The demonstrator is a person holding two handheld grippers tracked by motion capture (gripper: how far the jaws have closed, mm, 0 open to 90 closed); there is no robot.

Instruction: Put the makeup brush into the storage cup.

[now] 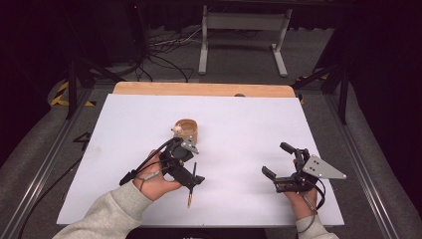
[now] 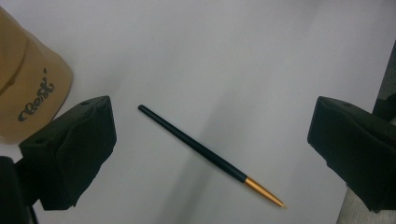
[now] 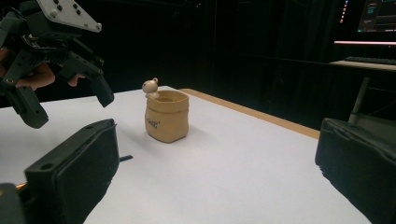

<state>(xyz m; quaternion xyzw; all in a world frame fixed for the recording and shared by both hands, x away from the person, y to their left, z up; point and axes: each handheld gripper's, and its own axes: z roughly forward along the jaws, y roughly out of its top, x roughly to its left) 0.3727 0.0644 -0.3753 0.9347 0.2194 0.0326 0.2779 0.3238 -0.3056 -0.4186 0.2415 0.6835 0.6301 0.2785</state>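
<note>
A thin black brush with a gold tip (image 2: 205,154) lies flat on the white table top (image 1: 239,124), and it appears near the front (image 1: 192,186) in the high view. My left gripper (image 2: 212,121) hangs over it, open, one jaw on each side and neither touching it. From above, that left gripper (image 1: 191,178) points down at the table. A tan sack-shaped pot (image 1: 186,130) with a small figure on its rim stands just behind it. My right gripper (image 1: 275,159) is open and holds nothing, off to the right. It faces the pot (image 3: 166,116).
A wooden strip (image 1: 199,89) edges the far side of the table. Beyond it are a metal stand (image 1: 244,35), cables on the floor and dark surroundings. The right gripper view shows the left gripper (image 3: 70,107) held above the table at upper left.
</note>
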